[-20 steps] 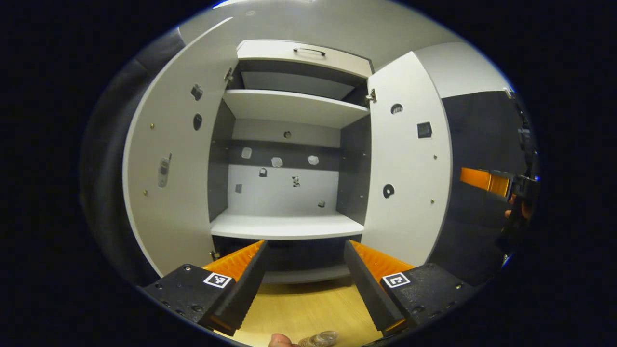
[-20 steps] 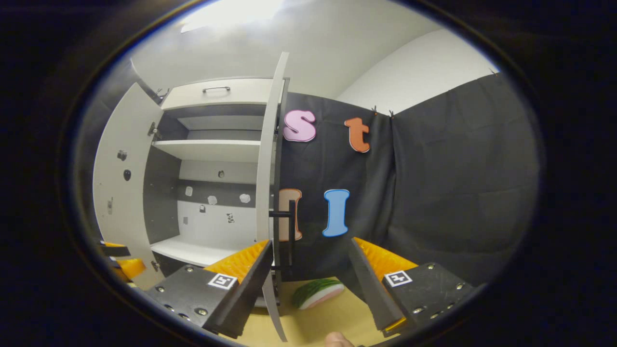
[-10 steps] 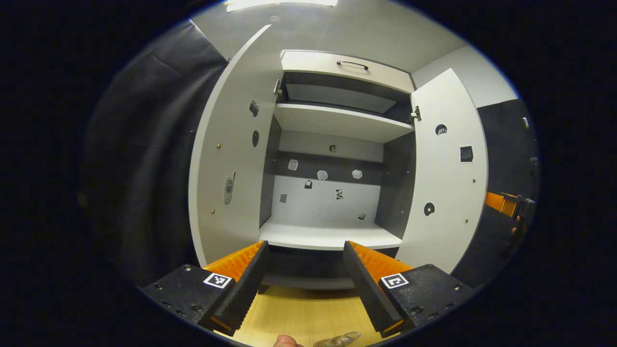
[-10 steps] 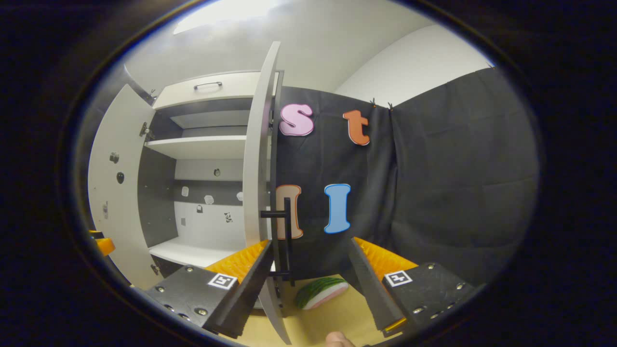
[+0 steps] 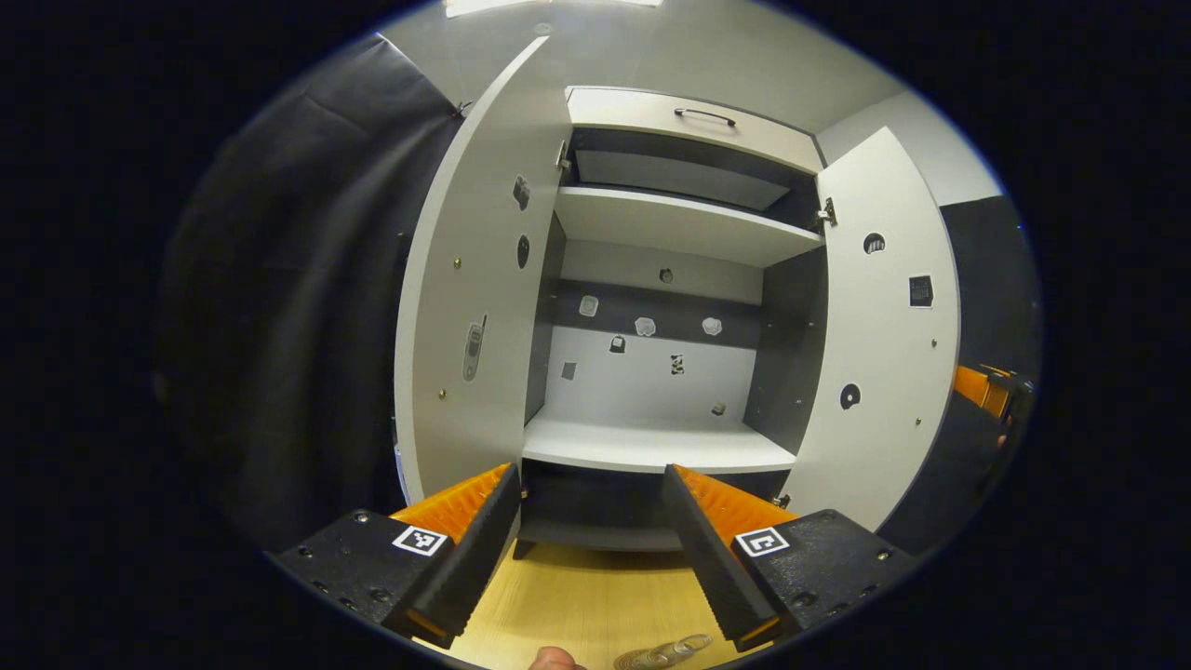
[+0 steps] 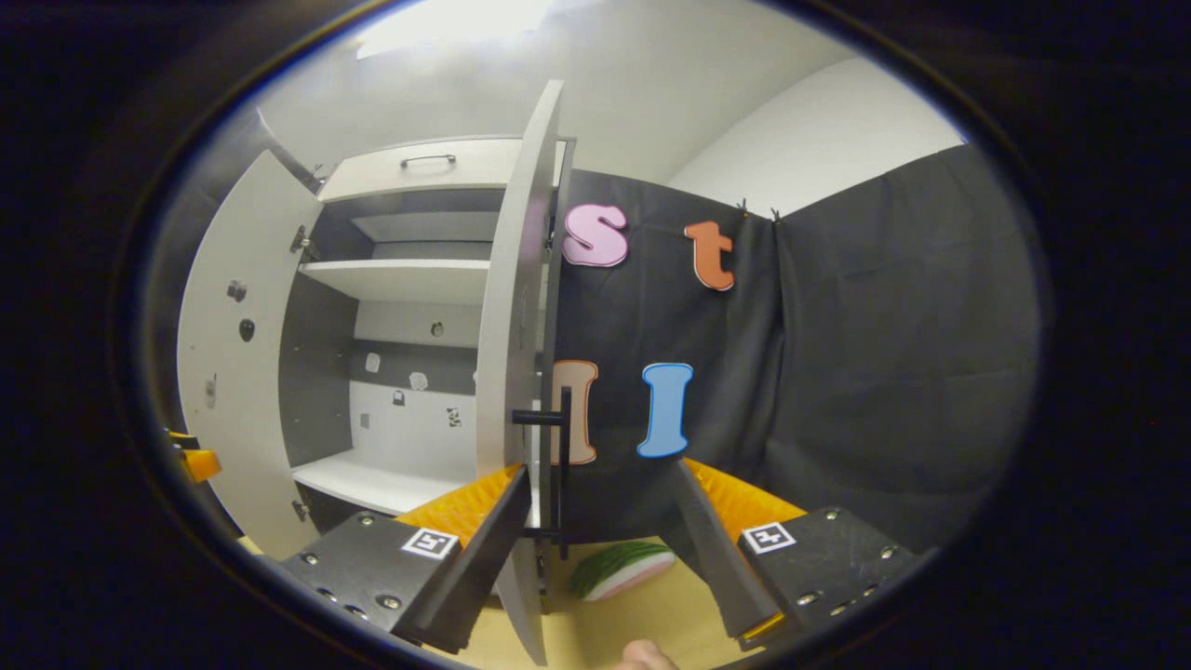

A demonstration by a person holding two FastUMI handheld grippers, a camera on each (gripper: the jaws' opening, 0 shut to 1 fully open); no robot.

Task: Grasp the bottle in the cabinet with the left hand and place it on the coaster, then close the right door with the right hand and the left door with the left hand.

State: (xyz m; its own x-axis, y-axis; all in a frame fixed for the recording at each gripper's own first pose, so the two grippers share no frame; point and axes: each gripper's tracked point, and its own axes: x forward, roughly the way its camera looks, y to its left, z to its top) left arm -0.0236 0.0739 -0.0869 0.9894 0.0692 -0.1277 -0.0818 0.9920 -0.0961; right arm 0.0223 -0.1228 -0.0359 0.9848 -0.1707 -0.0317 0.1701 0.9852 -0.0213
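The white cabinet stands with both doors swung out. In the left gripper view its lower shelf (image 5: 651, 445) is bare, between the left door (image 5: 475, 307) and the right door (image 5: 884, 344). My left gripper (image 5: 586, 558) is open over the wooden tabletop (image 5: 586, 596), short of the cabinet. A clear glassy rim, perhaps the bottle (image 5: 665, 649), pokes in at the bottom edge. In the right gripper view my right gripper (image 6: 595, 558) is open. The right door (image 6: 512, 354) is seen edge-on, and its black handle (image 6: 561, 465) sits just ahead, near the gripper's left finger.
A toy watermelon slice (image 6: 622, 568) lies on the table behind the right door. The left door (image 6: 233, 372) is at the left of the right gripper view, with the left gripper (image 6: 191, 458) beside it. The right gripper (image 5: 986, 391) is at the far right of the left gripper view.
The left gripper has swung left and drawn back, so the cabinet sits farther right in its view. The right gripper has edged closer to the right door's handle. Both stay open.
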